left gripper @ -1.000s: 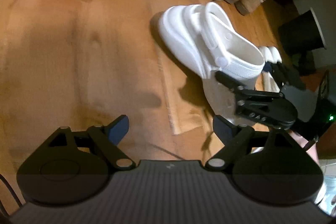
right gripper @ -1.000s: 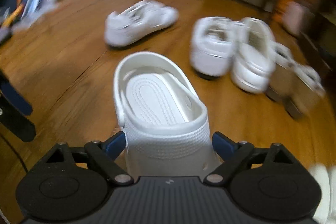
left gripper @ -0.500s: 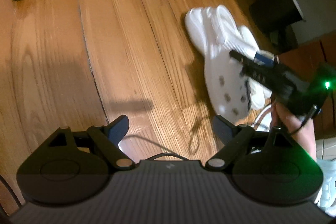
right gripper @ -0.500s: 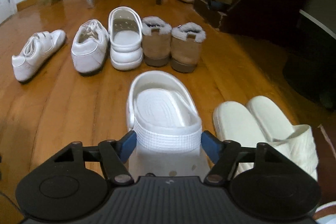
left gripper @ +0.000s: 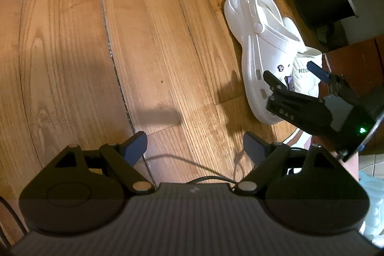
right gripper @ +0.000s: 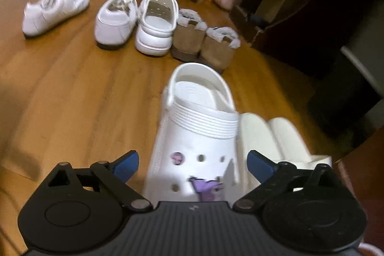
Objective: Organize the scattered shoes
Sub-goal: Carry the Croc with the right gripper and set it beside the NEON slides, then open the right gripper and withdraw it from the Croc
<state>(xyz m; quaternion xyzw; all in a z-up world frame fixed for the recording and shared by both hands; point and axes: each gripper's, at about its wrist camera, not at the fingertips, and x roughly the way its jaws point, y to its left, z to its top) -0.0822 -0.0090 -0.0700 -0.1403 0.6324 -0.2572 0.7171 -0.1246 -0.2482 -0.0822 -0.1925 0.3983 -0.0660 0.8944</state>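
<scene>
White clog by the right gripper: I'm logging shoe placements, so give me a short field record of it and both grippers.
item: white clog, upright on wooden floor
charms: purple ones on toe
neighbour: cream slides at its right side
right gripper: open, fingers either side of the toe, not gripping
left gripper: open, over bare floor
row beyond: sneakers, second clog, tan boots

Green letters "NEO", cut off by the right gripper [left gripper: 294, 72], stand on the quilted white slide sandal [left gripper: 306, 71]. Nothing else is legible anywhere.
</scene>
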